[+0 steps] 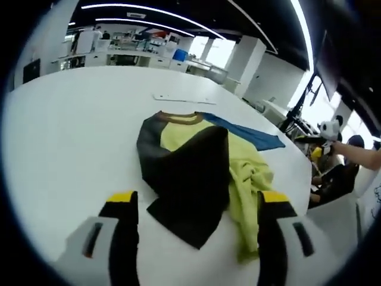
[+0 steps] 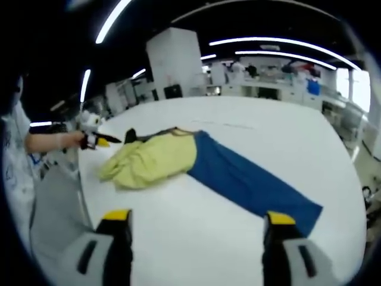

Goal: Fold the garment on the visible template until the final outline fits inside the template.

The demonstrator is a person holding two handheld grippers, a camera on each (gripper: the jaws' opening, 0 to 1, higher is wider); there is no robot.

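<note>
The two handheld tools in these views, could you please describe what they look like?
The left tool has two black jaws with yellow tips, mounted on pale grey bodies that each carry a dark slot. The right tool matches it: black jaws, yellow tips, grey bodies with dark slots. At the left edge of the right gripper view, a person's white garment shows.

Soft matt cloth garment point(image 1: 199, 170) in yellow, blue and black panels, creased and rumpled. Smooth white table top point(image 1: 71, 137), faint sheen. Black gripper fingers point(image 1: 124, 235), yellow-tipped, look like hard matt plastic.
</note>
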